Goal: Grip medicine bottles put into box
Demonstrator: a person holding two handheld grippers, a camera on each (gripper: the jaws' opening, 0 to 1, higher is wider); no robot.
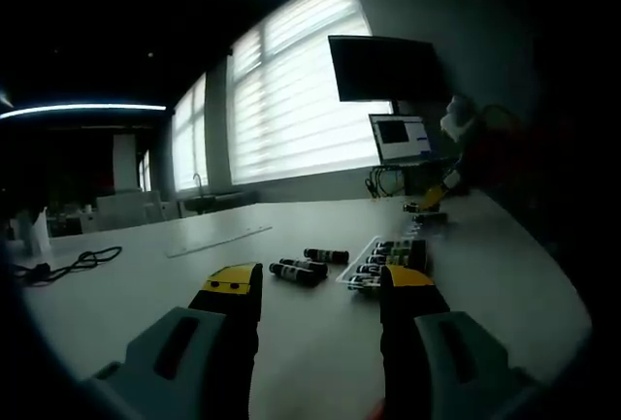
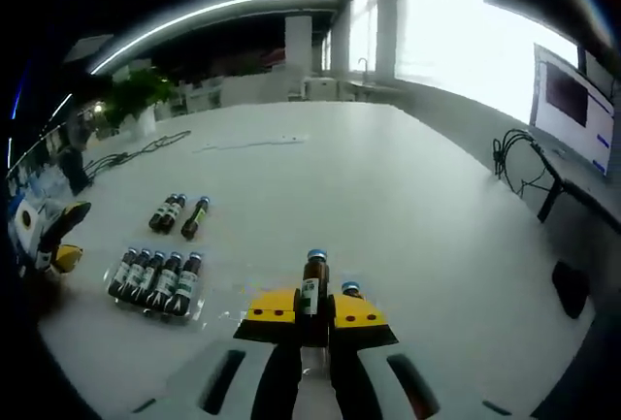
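Two yellow-tipped jaws of the right gripper [image 2: 312, 318] pinch a brown medicine bottle [image 2: 312, 282] between them; it stands upright with its blue cap above the jaw tips. A second blue-capped bottle [image 2: 351, 290] sits just behind the right jaw, touching or nearly touching it; I cannot tell which. Farther out on the white table [image 2: 388, 197], to the left of the jaws, a clear box [image 2: 155, 279] holds five bottles lying side by side, and three loose bottles [image 2: 178, 214] lie beyond it, well apart from the gripper.

In the left gripper view, the left gripper [image 1: 320, 289] has its jaws spread wide with nothing between them. Ahead of the gap lie the loose bottles [image 1: 309, 265], and the box [image 1: 383, 260] of bottles sits just beyond the right jaw's tip. A monitor [image 1: 400, 137] stands at the table's far edge.
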